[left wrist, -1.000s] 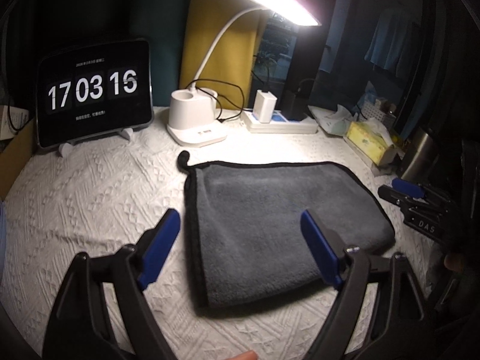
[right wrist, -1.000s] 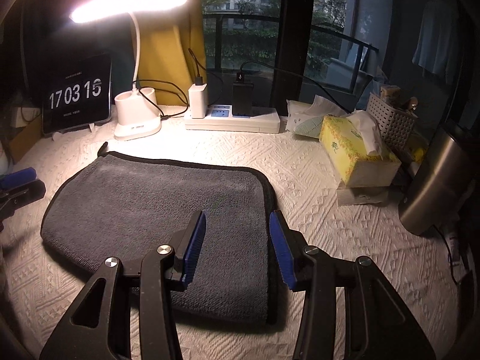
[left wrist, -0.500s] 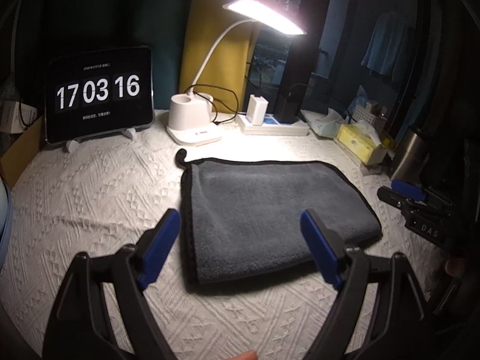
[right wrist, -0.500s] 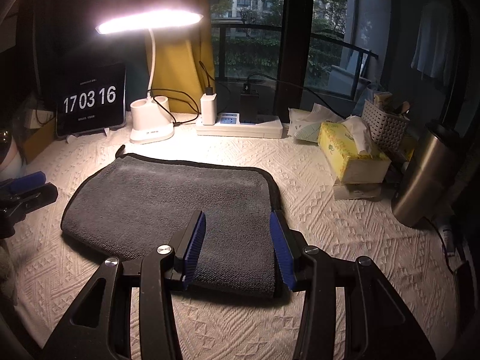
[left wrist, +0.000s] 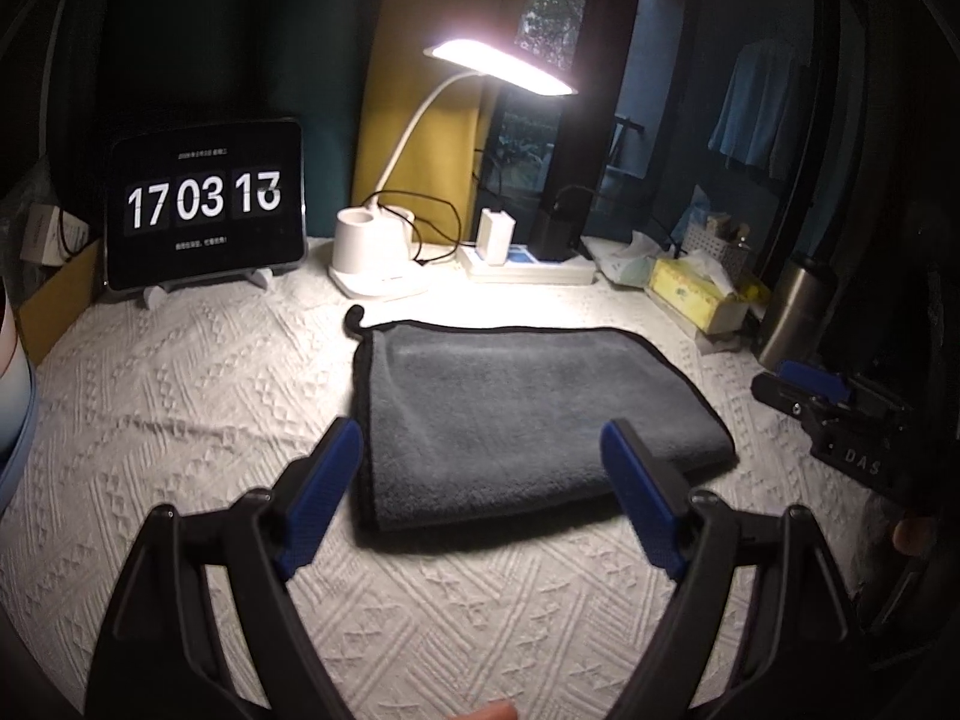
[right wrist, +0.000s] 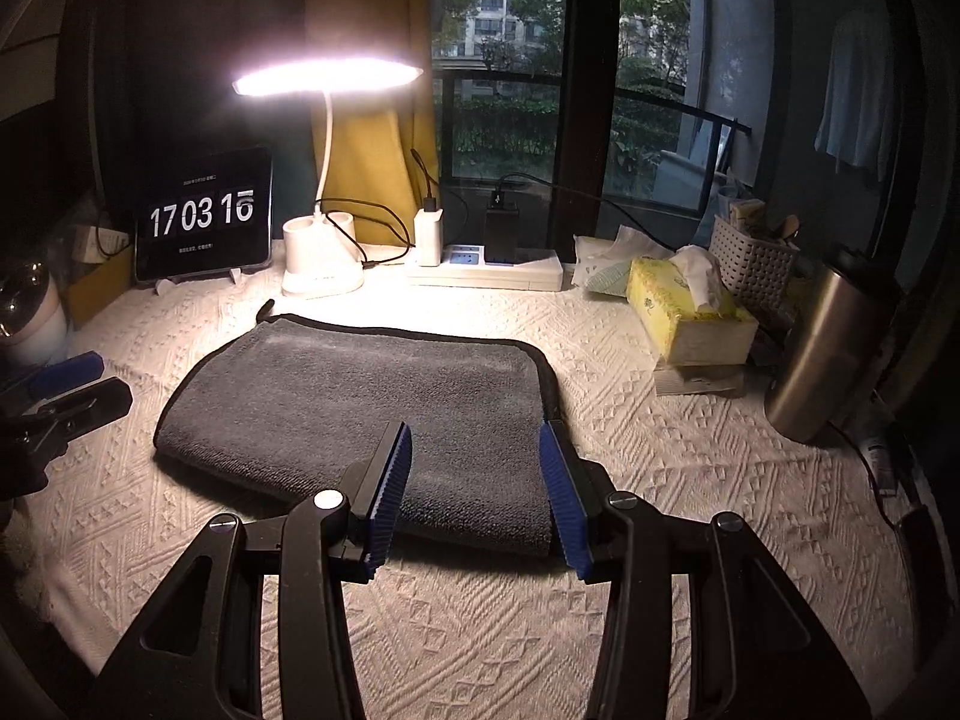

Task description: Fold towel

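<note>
hovering low over the table, the left gripper (left wrist: 480, 468) pointed forward across the white textured tablecloth (left wrist: 180, 396), its 2 blue-padded fingers (left wrist: 321, 489) spread wide apart with nothing between them. the towel (left wrist: 528, 414), grey with a dark trim, lay folded and flat on the cloth just ahead of that claw, sitting in the gap between the pads but beyond their tips, not touched. its near edge ran across right in front of the fingertips, and a small hanging loop (left wrist: 355, 317) stuck out at the far left corner.

over on the other side, the right gripper (right wrist: 474, 480) was held level above the table too, aimed at the towel's (right wrist: 360, 402) near right part. its jaws stood parted, a narrower gap than the left's, and empty. the right-hand pad (right wrist: 561, 492) lined up with the towel's trimmed right edge, the left-hand pad over the grey pile; whether either pad touched the fabric, i couldn't tell. the left gripper's blue tip (right wrist: 63, 375) peeked in at the left border of that view, off the towel's left end.

at the back, a tablet clock (left wrist: 204, 204) showed 17 03, with the seconds mid-flip. a lit desk lamp (left wrist: 498, 66) shone beside it, then a power strip (right wrist: 486, 273), a yellow tissue box (right wrist: 690, 324) and a steel flask (right wrist: 828, 348) off to the right.
</note>
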The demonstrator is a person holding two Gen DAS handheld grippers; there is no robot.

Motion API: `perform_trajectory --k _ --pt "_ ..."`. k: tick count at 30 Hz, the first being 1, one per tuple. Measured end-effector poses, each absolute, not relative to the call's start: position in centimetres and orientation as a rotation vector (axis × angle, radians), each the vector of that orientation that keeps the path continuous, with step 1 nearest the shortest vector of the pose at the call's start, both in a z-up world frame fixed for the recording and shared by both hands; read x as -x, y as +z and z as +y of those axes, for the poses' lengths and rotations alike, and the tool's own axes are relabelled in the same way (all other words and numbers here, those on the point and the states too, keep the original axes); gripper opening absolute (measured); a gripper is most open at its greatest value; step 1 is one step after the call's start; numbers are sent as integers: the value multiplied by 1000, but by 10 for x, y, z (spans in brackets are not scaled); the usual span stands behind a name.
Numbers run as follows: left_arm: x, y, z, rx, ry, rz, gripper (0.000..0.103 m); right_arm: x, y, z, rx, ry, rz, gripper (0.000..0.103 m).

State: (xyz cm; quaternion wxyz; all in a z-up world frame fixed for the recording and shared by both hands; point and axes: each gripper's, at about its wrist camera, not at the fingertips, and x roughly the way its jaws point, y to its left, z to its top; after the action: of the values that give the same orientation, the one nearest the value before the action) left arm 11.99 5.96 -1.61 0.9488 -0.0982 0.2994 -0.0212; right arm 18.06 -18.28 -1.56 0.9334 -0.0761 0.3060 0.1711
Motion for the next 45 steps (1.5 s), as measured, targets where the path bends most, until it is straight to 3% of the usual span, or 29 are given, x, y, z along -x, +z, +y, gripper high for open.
perform_trajectory --k 45 --pt "-37 -16 34 169 -39 422 84 -103 -16 -196 156 407 516 48"
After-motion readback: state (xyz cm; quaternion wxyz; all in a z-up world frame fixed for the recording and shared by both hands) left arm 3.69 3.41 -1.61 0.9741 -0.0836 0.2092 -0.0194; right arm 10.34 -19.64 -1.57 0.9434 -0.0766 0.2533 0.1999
